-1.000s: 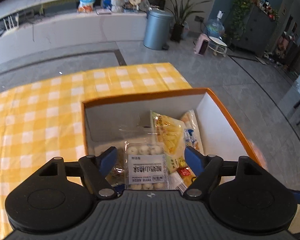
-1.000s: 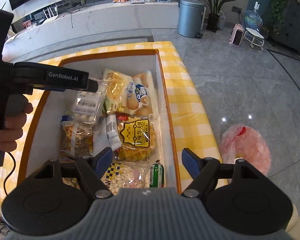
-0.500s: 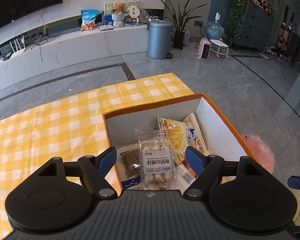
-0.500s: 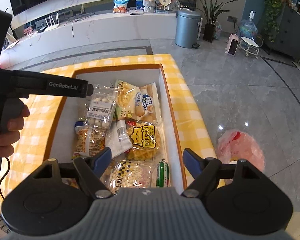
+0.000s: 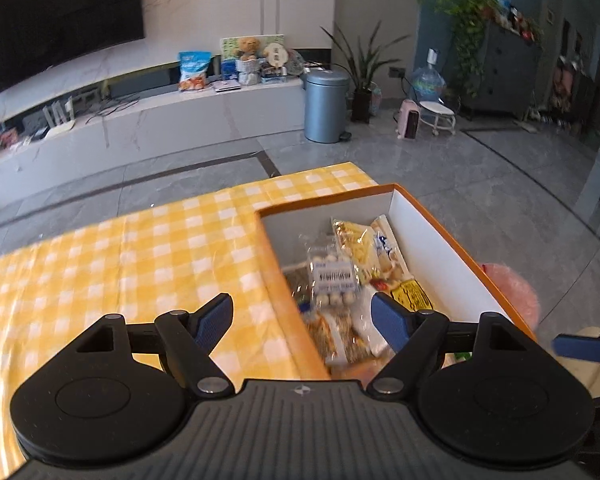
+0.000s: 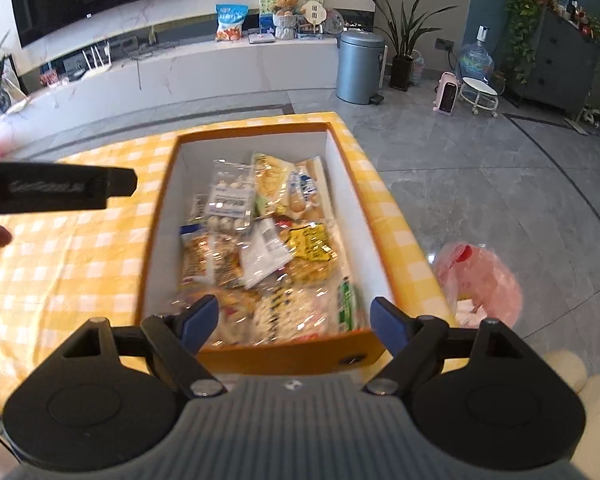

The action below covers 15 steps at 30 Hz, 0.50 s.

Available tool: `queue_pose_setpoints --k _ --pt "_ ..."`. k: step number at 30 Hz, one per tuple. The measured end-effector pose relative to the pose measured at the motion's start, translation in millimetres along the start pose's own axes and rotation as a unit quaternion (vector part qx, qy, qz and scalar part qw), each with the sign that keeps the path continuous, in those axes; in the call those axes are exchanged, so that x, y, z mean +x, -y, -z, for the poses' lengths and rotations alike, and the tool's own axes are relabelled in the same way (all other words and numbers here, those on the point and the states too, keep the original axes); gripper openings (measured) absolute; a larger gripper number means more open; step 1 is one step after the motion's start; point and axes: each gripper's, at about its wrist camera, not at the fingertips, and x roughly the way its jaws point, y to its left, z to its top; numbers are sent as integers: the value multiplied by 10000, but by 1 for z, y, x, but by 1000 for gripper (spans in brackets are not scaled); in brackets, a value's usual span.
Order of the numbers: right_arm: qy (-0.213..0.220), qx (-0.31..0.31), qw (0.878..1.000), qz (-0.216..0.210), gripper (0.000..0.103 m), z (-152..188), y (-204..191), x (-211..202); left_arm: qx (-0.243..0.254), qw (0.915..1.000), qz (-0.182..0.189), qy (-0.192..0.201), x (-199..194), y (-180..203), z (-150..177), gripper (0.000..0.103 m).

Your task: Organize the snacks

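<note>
Snacks lie all inside the orange box [image 6: 284,354], which stands on the yellow checked tablecloth [image 6: 68,264] close to the table's right edge, and I see no packet outside it on the cloth. So the step in hand seems to be the end of the packing, or the start of a search for one more packet. If you want to tidy the heap, begin with the clear tray of white balls [image 6: 228,204]; it lies on top of the other packets, near the far wall of the box. The yellow waffle packet [image 6: 310,242] and the green stick packet [image 6: 346,300] lie more to the right wall and are partly covered by their neighbours, so take them later. Lower yourself straight from above, because the box walls leave little room at the sides.

Your left gripper [image 5: 302,322] is wide open and empty; it hangs over the box's left rim, tilted downward. Your right gripper [image 6: 292,320] hangs above the near wall of the box, pointing more steeply down. Its jaws are opening and nothing is between them. Both views are blurred, so keep the hands calm before any new grasp.
</note>
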Motion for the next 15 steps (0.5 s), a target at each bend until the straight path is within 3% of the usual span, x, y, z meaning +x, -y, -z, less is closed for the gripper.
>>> queue_pose_setpoints --k 6,15 --pt "227 272 9992 -172 83 26 -12 -32 127 9996 -143 189 -40 4 32 97" --pt "621 -33 9981 -1 86 66 -31 -73 43 9997 47 240 -74 14 77 97"
